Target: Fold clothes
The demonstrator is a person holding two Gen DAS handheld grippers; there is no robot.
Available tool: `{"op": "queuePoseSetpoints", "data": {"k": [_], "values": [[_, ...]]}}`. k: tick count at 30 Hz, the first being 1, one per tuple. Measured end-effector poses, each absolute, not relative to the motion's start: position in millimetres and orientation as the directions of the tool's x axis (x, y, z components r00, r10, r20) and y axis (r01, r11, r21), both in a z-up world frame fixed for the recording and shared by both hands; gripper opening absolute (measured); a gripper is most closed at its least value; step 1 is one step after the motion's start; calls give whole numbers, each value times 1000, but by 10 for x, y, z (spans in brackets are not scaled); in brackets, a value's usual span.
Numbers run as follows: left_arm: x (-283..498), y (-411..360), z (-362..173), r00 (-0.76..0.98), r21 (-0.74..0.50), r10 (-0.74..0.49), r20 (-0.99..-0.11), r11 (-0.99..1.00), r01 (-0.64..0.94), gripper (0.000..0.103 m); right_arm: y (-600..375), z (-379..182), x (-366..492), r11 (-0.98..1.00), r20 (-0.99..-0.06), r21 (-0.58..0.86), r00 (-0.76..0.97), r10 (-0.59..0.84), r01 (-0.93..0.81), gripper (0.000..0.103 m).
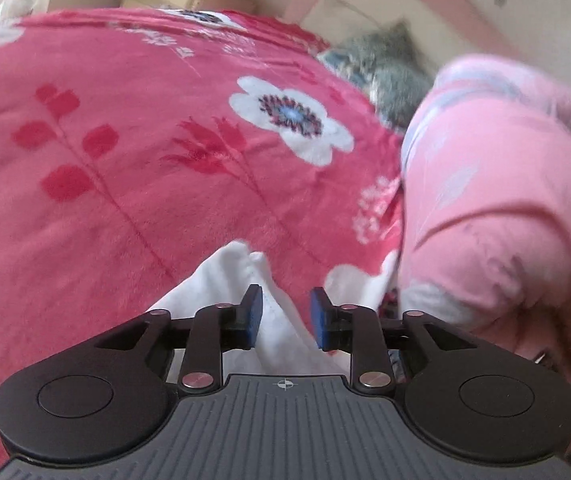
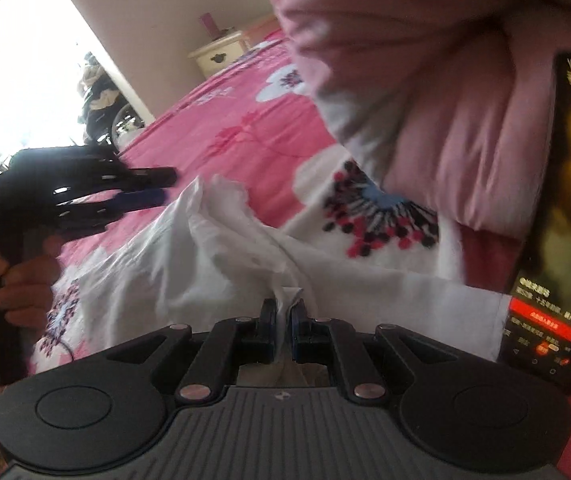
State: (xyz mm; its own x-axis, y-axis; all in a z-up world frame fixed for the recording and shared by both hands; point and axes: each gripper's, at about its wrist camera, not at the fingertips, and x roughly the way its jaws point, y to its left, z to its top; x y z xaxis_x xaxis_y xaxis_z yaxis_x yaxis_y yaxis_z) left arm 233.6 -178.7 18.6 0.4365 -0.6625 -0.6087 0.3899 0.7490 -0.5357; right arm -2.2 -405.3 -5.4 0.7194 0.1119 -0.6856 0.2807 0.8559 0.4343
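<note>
Right wrist: right tool (image 2: 283, 316) pinches white garment (image 2: 189, 256) on pink blanket (image 2: 237, 132).

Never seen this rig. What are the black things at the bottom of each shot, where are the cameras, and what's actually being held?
There is no robot arm: a person carries a hand-held two-finger gripper in each hand, and each has a fisheye camera looking forward along its fingers. The black and grey body at the bottom of each picture is that gripper's own.

In the left wrist view, the left gripper is open, its blue pads apart over the white cloth garment, gripping nothing.

In the right wrist view, the right gripper is shut on a bunched edge of the same white cloth garment. The other gripper shows at the left edge, with the person's hand on its handle.

Everything lies on a bed covered by a pink fleece blanket with white flowers. A pale pink padded bundle lies to the right, and a black smartphone with a lit screen leans there.
</note>
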Motion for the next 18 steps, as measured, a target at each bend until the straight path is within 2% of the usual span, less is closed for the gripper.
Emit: {"op": "queuePoseSetpoints", "data": {"k": [4,10,14,18], "values": [[2150,-1290,315,478,-580,-687,-548,723,374,30,-4099,-53,-33,853,-674,434,732,94,290,8],[1726,-650,272,526,-523,-622,-579,779,346,36,-4293,-141,-40,810,-677,454,735,42,371,8],[1628,-482,59,491,-564,-618,-614,779,276,37,-4346,-91,-93,811,-665,433,747,-7,393,17],[1689,-561,-52,468,-576,-620,-630,777,254,40,-4212,295,-304,860,-552,351,823,-130,371,26]]}}
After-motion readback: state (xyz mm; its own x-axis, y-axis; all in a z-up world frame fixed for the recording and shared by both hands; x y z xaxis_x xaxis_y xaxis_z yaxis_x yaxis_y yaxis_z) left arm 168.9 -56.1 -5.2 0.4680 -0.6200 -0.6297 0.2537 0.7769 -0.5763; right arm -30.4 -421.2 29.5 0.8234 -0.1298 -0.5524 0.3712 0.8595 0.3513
